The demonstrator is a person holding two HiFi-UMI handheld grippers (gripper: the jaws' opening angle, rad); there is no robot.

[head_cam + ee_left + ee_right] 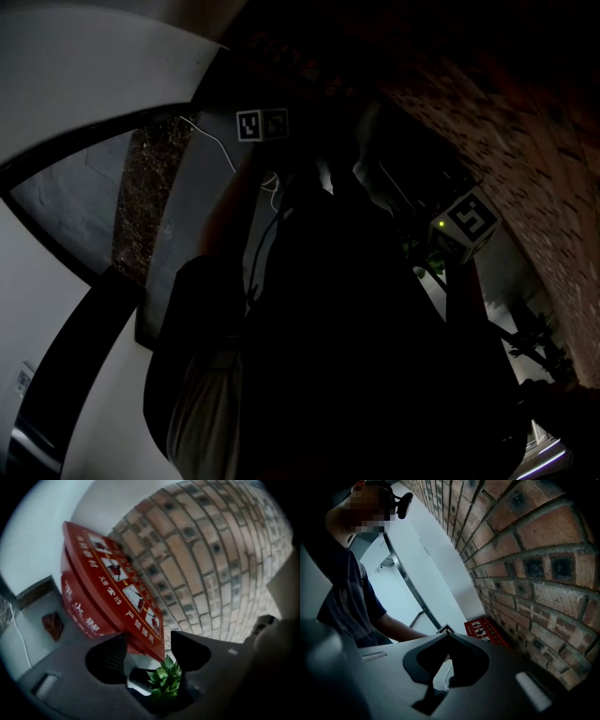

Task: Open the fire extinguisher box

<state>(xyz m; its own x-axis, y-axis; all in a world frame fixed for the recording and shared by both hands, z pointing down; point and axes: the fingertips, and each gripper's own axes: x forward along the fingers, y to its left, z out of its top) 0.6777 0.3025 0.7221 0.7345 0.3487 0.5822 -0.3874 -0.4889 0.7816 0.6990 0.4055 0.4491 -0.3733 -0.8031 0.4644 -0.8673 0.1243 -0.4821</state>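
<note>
**Lid in the Pinch: Red Box Opening at the Foot of the Wall**

The red fire extinguisher box [82, 616] stands against the brick wall [211, 564], with its picture-printed lid [122, 581] tipped up off the body. Your left gripper [145, 648] has the lid's near corner between its wide-set jaws. The pads look to be bearing on it, though the wide-angle view leaves some doubt on the right-hand side. A green plant [166, 679] shows through the gap beneath.

Expect a stiff sheet-metal lid that swings on a hinge, light to raise but smooth with paint, so it is likely to slide out of a shallow pinch. The free edge or corner farthest from the hinge is the sensible hold, and that is where you are. Take a deep bite and let your wrist follow the lid's arc instead of pulling straight.

Your left gripper slants downward and is rolled well over, so the box sits skewed across its view. Your right gripper [446, 637] is held off to the side with its jaws closed tip to tip on nothing. It points along the wall, where the box shows well beyond it and your forearm [398, 630] reaches in from the left. The head view is too dark to add more.
</note>
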